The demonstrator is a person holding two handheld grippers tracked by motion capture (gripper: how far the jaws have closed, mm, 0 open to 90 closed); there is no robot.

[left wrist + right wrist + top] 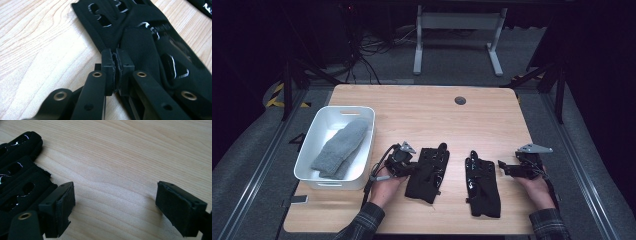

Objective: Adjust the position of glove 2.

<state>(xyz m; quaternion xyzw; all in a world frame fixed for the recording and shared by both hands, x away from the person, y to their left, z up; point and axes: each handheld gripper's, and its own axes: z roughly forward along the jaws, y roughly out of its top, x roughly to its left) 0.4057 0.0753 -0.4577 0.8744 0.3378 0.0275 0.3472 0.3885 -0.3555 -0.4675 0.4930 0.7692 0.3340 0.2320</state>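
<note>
My left gripper [115, 72] has its pads pressed together on a fold of the left black glove [140, 45], at its edge near the table [422, 107]. My right gripper [115, 202] stands wide apart over bare wood, just beside the right black glove [482, 182], holding nothing. Grey socks [341, 148] already lie in the white bin [314, 131] to the left. I judge both gloves are not yet moved there; the first lift is about to begin.
</note>
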